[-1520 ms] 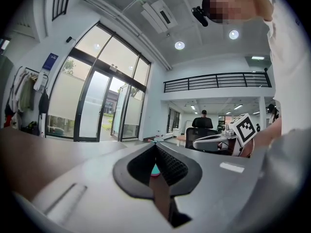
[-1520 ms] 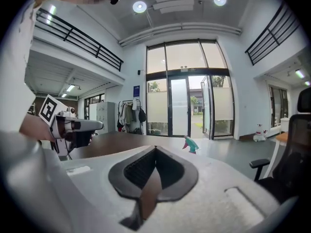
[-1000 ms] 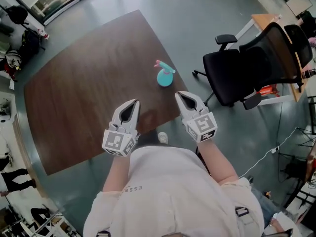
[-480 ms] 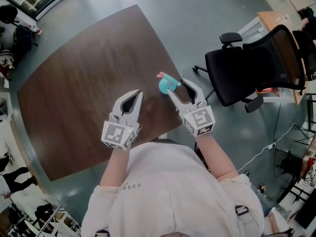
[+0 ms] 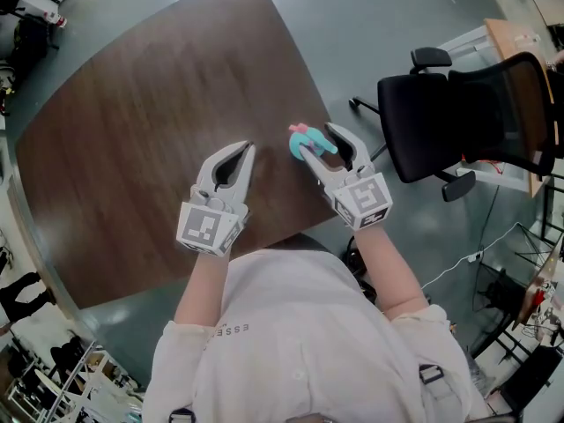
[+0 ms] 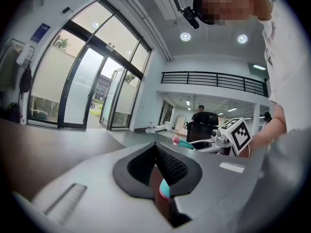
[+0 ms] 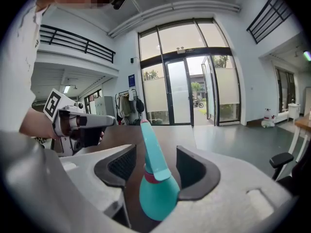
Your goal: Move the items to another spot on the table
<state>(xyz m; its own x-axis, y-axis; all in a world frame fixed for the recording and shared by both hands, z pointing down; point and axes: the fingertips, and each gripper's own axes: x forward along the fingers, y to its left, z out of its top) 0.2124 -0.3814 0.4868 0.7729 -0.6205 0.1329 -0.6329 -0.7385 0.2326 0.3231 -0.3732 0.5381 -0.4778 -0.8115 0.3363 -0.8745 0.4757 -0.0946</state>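
Right tongs (image 7: 155, 154) released around the teal spray bottle (image 7: 158, 198) near the table's (image 5: 159, 104) right edge.
Their jaws had just been opening, pads straddling the round belly without pressing on it; the left tongs (image 5: 245, 148) were clenched on nothing. The bottle looked light, smooth and tippy, so the belly below its pink collar seemed the safest hold.

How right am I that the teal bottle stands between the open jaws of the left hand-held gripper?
Wrong side: it is the right hand-held gripper, whose jaws have just been opening, that has the bottle between its open jaws, as the right gripper view shows.
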